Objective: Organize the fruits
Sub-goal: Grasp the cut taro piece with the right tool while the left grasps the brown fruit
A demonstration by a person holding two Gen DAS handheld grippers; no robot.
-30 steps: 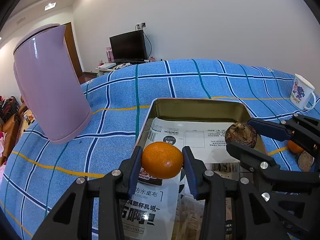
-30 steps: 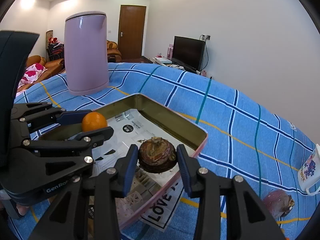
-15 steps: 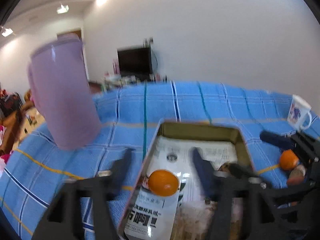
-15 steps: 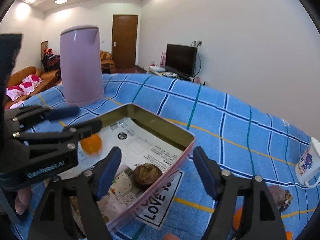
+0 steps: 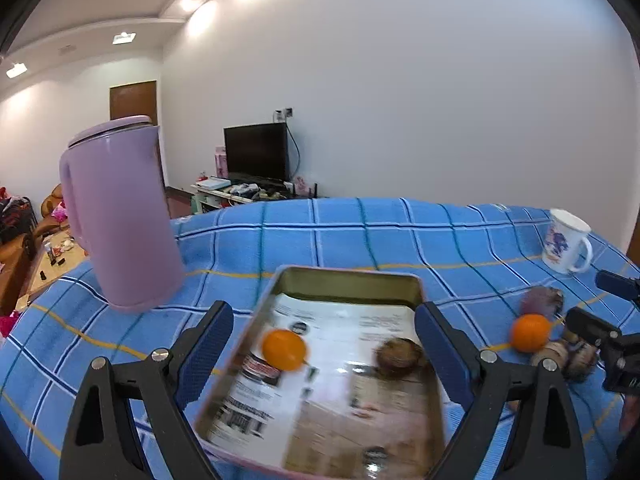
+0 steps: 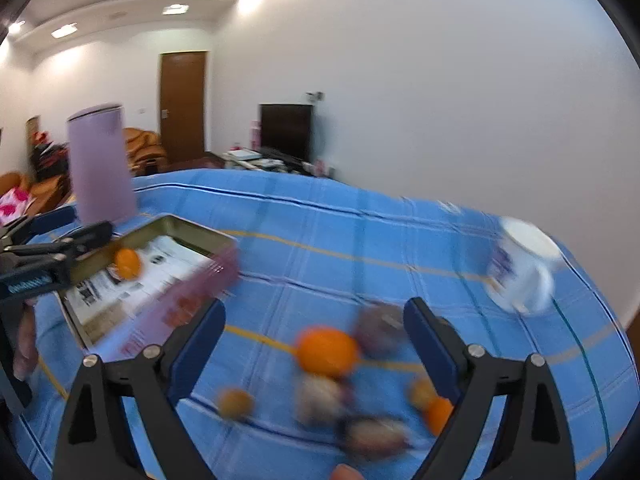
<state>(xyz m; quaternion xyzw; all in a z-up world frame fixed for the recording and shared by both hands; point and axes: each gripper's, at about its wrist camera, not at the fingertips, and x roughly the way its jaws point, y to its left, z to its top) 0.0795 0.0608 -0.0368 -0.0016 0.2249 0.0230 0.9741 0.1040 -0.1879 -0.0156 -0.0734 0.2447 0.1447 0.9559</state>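
A metal tin tray (image 5: pixel 348 276) lined with printed paper holds an orange (image 5: pixel 284 349) and a brown round fruit (image 5: pixel 398 352). My left gripper (image 5: pixel 324 344) is open and empty, raised above the tray. My right gripper (image 6: pixel 314 340) is open and empty, over a blurred pile of loose fruits on the blue checked cloth: an orange (image 6: pixel 326 350), a purple-brown fruit (image 6: pixel 376 326) and several others. That pile also shows in the left wrist view (image 5: pixel 530 332). The tray shows at the left of the right wrist view (image 6: pixel 188 226).
A tall lilac kettle (image 5: pixel 120 216) stands left of the tray. A white printed mug (image 5: pixel 566 240) stands at the far right of the table. The right gripper shows at the right edge of the left wrist view (image 5: pixel 604 320).
Both grippers opened, dropping the orange and the brown fruit into the tray. Both lifted; the right one swung right toward the loose fruit pile.
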